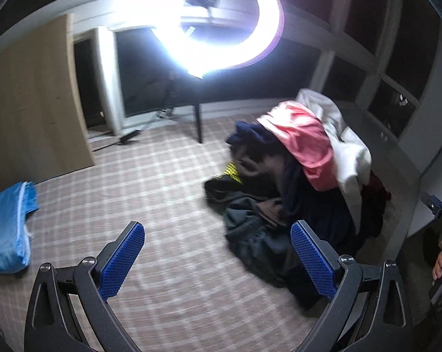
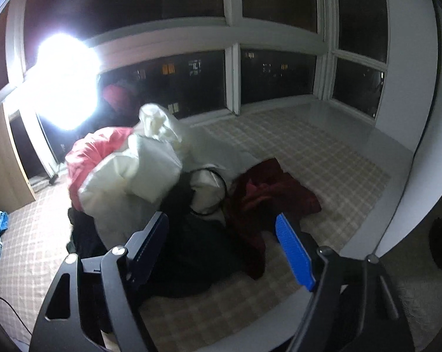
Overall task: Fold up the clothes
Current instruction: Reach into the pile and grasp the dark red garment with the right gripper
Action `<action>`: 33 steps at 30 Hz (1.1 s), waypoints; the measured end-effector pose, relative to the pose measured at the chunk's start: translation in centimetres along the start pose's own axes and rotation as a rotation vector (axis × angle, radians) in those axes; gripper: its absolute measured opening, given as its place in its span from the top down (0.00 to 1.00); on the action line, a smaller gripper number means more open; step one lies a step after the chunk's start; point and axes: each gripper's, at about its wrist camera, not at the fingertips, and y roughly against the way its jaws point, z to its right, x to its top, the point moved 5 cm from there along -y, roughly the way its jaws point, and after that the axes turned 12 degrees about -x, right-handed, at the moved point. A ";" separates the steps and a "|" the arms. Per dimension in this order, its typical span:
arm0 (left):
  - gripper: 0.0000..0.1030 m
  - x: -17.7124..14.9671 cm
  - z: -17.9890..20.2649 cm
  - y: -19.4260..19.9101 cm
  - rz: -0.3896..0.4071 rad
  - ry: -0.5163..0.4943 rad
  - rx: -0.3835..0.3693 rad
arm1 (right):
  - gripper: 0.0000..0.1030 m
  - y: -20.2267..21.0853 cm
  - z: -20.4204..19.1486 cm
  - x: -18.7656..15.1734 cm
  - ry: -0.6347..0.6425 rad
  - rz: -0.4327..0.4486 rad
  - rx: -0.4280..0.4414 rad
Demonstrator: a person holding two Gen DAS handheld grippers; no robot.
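I saw a checked sheet [image 1: 150,176] carrying a clothes heap [image 1: 291,176], a blue folded cloth [image 1: 6,231] well apart, and a maroon garment [image 2: 268,193].

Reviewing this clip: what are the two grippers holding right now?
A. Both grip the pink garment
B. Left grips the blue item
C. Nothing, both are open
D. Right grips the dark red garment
C: the left gripper and right gripper both show spread jaws with no cloth between them, short of the clothes pile.

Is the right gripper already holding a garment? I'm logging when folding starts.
No: the right gripper has its jaws spread wide with nothing between them, above the dark clothes of the pile.
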 end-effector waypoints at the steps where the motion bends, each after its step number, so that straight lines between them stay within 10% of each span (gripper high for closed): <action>1: 0.03 -0.1 0.4 -0.5 -0.010 -0.008 -0.005 | 0.27 -0.3 0.0 -0.3 -0.001 -0.009 0.006; 16: 0.03 0.1 2.0 -4.9 -0.095 -0.014 -0.038 | 0.27 -4.6 4.8 -2.3 -0.098 -0.064 -0.059; 33: 0.03 0.0 -1.5 -4.1 -0.083 0.071 0.017 | 0.26 -20.2 1.2 -2.8 0.037 -0.261 -0.107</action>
